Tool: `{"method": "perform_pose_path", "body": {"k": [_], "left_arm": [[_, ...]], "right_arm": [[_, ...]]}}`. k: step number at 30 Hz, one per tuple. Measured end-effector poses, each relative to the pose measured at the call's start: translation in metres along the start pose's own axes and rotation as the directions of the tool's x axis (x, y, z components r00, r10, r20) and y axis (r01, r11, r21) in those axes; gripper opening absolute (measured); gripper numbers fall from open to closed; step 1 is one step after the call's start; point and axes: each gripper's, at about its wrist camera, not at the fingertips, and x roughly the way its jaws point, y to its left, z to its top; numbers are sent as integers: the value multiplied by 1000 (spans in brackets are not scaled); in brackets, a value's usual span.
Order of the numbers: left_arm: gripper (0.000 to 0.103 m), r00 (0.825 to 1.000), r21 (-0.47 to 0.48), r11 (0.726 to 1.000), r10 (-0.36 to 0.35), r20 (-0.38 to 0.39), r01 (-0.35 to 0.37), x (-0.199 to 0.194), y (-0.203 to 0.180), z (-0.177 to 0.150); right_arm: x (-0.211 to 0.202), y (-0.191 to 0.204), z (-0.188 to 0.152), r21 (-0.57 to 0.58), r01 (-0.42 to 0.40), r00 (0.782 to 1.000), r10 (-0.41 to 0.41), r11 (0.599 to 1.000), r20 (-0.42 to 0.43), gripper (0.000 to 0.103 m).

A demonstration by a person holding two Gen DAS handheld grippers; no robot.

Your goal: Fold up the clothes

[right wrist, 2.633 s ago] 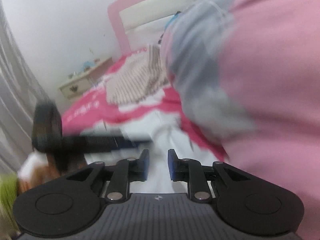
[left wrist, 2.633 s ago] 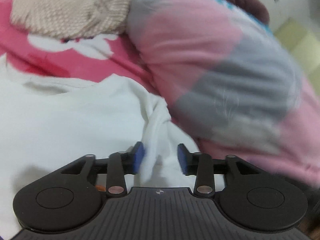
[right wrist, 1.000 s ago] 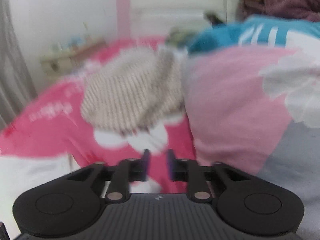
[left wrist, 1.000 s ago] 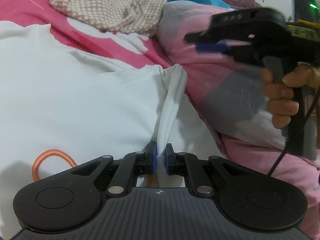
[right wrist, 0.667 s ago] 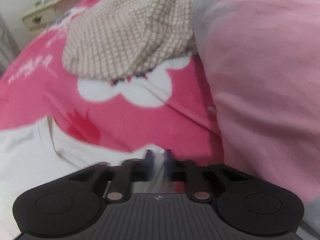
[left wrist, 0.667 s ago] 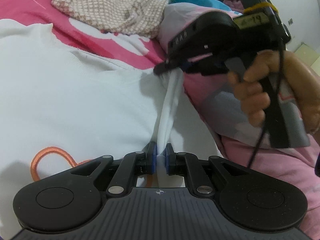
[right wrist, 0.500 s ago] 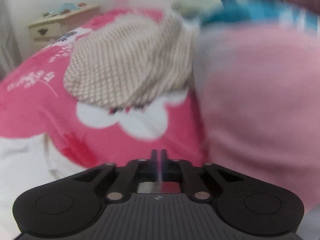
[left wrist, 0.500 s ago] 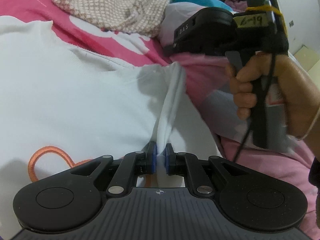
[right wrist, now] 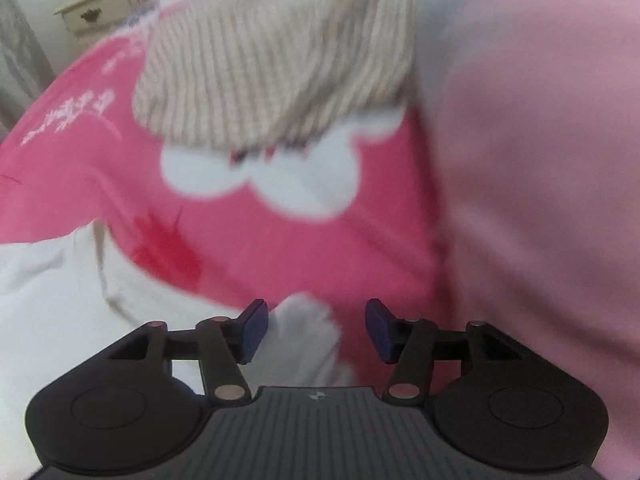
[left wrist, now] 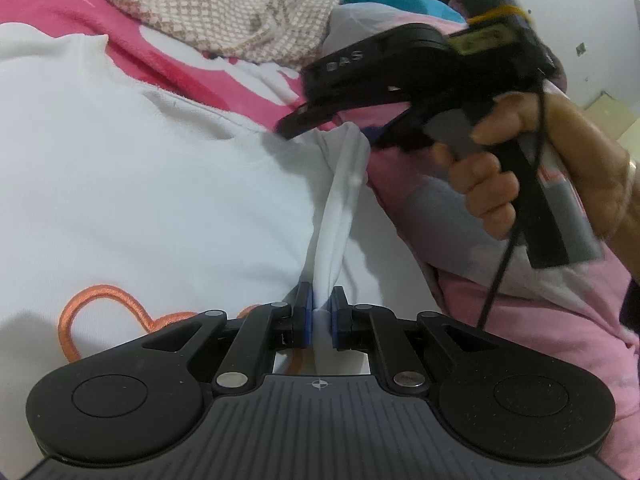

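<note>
The white shirt lies spread on the bed, its bulk to the left in the left wrist view. A pinched ridge of its cloth runs from near to far through the middle of that view, and this ridge is the long axis that matters. At the near end the left gripper has its jaws pressed together on the ridge, with the white fabric squeezed between the blue pads.

At the far end, the ridge ends in a raised corner just under the right gripper, which a hand tips steeply down over it. In the right wrist view its jaws are opening; the white corner stands between them, close to the left pad, and the right pad stands clear of it. So the corner sits slightly left of centre between the jaws, and the right gripper is the one placed to take it.

Further right, a pink and grey quilt rises close beside the ridge, and a beige knit garment lies beyond on the bed.
</note>
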Motion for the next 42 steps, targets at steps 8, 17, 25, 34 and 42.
{"method": "perform_pose_path", "body": {"k": [8, 17, 25, 34, 42], "left_arm": [[8, 1000, -20, 1000, -5, 3, 5, 0, 1, 1], [8, 1000, -71, 997, 4, 23, -2, 9, 0, 11], [10, 999, -135, 991, 13, 36, -8, 14, 10, 19], [10, 999, -193, 980, -36, 17, 38, 6, 21, 19], [10, 1000, -185, 982, -23, 18, 26, 8, 21, 16]], "right_arm": [[-23, -13, -4, 13, -115, 982, 112, 993, 149, 10], [-15, 16, -26, -96, 81, 907, -34, 992, 420, 8], [-31, -11, -14, 51, -27, 842, -5, 998, 540, 17], [-59, -12, -57, -78, 16, 951, 10, 997, 310, 17], [-7, -20, -42, 56, -136, 943, 112, 989, 313, 17]]}}
